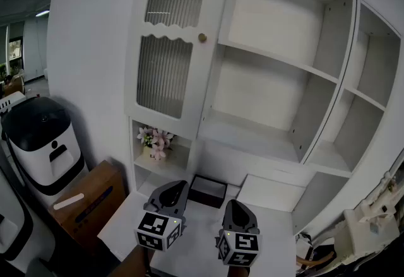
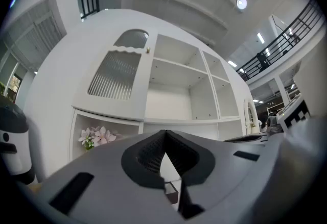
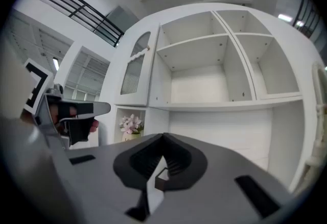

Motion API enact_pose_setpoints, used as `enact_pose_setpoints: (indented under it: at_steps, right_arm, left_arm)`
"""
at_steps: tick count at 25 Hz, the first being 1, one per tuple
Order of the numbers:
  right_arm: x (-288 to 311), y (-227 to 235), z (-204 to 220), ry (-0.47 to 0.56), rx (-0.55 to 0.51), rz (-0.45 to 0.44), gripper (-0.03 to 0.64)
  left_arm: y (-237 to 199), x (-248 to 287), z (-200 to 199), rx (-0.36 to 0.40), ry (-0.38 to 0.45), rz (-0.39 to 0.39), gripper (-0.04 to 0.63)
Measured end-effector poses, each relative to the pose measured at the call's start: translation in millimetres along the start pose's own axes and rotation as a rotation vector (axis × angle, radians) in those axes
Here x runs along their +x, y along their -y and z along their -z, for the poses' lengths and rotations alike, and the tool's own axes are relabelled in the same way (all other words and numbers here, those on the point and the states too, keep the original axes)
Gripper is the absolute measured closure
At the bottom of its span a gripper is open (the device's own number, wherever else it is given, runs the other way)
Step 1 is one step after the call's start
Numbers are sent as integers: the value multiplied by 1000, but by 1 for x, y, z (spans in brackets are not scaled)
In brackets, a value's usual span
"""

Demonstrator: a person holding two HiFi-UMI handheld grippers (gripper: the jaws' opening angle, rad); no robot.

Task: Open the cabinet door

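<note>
The left gripper (image 1: 174,186) is clenched shut with nothing between its jaws, and the right gripper (image 1: 234,204) beside it is likewise closed and empty. Both are held low over a white counter (image 1: 196,235), pointing at a white cabinet (image 1: 284,55).

The cabinet door (image 1: 167,48), arched with ribbed glass panes, stands well above and ahead of the left gripper, covering the cabinet's left column. Its small brass knob (image 1: 202,37) sits on the door's right edge, up and between the lines of the two grippers. Whether the door is fully shut I cannot tell.

Straight ahead of the left gripper, in the open niche under the door, is a pot of pink flowers (image 1: 154,142). A dark box (image 1: 207,191) lies on the counter between the two grippers' tips, just ahead of them. A flat white block (image 1: 273,192) lies to the right of the right gripper. Bare open shelves (image 1: 271,58) rise above the right gripper. Off to the left gripper's left stand a black-and-white bin (image 1: 41,143) and a cardboard box (image 1: 88,203).
</note>
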State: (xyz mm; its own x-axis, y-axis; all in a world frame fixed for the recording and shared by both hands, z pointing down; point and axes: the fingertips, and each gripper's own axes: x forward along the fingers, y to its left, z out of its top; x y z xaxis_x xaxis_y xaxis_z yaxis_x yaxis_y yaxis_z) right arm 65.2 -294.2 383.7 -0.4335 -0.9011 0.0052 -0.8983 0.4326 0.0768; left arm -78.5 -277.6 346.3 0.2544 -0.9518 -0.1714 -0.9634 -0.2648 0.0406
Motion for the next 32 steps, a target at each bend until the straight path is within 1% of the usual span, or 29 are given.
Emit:
enact_pose_setpoints:
  at_steps: [4,6,16,20,26,32]
  right_arm:
    - [-1,-1,5,-14,12,-6,597]
    - [-2,-1,6,-15,12,-5,597]
    - [-2,-6,8,-16,-1,-23,597]
    - [-2,-9,7,0,-7,-32,597]
    - [-5,-5,8,-1,-15,-27,597]
    - [-11,0,9,-1,-20,-49,597]
  left_arm:
    - [0,-1,2,-7,-1,1,586]
    - [0,-2,3,5,-5,-1,586]
    - [-1,-4,7,1,-14,-5,586]
    - [-2,-5,8,0,-18,-9,586]
    - [0,-6,11,-10,-26,-21,586]
    - [8,-7,12,-13,-33,-43,586]
